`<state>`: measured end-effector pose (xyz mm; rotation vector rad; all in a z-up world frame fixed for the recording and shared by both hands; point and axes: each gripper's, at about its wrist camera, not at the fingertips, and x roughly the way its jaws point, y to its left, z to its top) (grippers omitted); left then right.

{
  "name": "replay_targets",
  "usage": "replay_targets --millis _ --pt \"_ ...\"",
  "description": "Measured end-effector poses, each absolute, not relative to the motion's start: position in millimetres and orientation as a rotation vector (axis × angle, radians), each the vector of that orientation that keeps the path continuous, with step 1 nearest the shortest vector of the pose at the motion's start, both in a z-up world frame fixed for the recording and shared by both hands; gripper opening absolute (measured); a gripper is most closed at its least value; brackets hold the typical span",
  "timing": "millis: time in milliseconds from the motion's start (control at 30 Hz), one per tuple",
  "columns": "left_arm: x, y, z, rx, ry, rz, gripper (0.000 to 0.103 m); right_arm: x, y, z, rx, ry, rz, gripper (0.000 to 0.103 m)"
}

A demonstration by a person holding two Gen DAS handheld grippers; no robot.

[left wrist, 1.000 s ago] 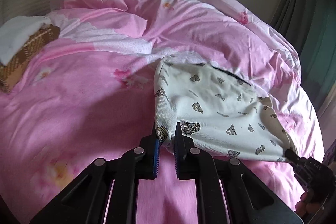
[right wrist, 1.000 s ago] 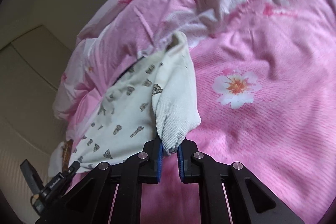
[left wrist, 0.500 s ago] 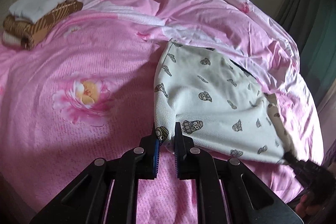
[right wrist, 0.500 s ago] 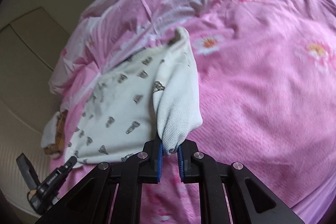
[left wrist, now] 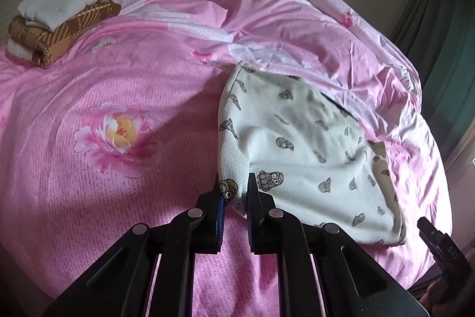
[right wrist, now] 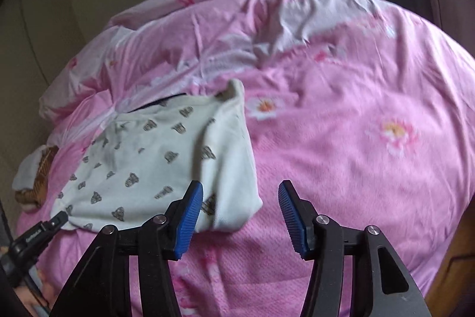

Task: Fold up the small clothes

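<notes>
The small white garment (left wrist: 299, 144), printed with little grey figures, lies spread on the pink flowered bed (left wrist: 89, 174), its far edge tucked up against the rumpled duvet (left wrist: 311, 28). Its near left corner is pinched between the closed left tongs (left wrist: 234, 192), while the right tongs (right wrist: 240, 213) stand wide apart with nothing between them, the garment's near right corner lying free on the sheet just beside the left blue pad. From where I stand, the cloth looks laid out for a fold and not yet folded, though one side edge seems already rolled over on itself. To do this step well, I would want the left corner set down flat and let go without dragging, so the near hem stays straight; then both tongs should take matching corners and carry them over together, keeping the hem level. The knit looks soft and limp, so a one-sided pull would likely skew it, and the ruffled duvet at the far edge could catch the fabric. A stack of folded clothes (left wrist: 59, 20) waits at the far left of the bed, well apart.
</notes>
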<state>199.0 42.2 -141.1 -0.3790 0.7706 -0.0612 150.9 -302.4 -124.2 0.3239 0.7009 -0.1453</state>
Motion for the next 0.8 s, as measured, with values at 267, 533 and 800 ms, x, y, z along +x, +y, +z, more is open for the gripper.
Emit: replay_targets --millis 267,533,800 --pt "220 18 -96 -0.331 0.69 -0.121 0.013 153 -317 -117 0.383 0.694 -0.129 0.054" --pt "254 -103 -55 -0.103 0.656 -0.379 0.014 139 -357 -97 0.436 0.646 -0.147 0.054" --pt "219 -236 -92 0.111 0.722 -0.631 0.014 122 -421 -101 0.484 0.648 -0.221 0.054"
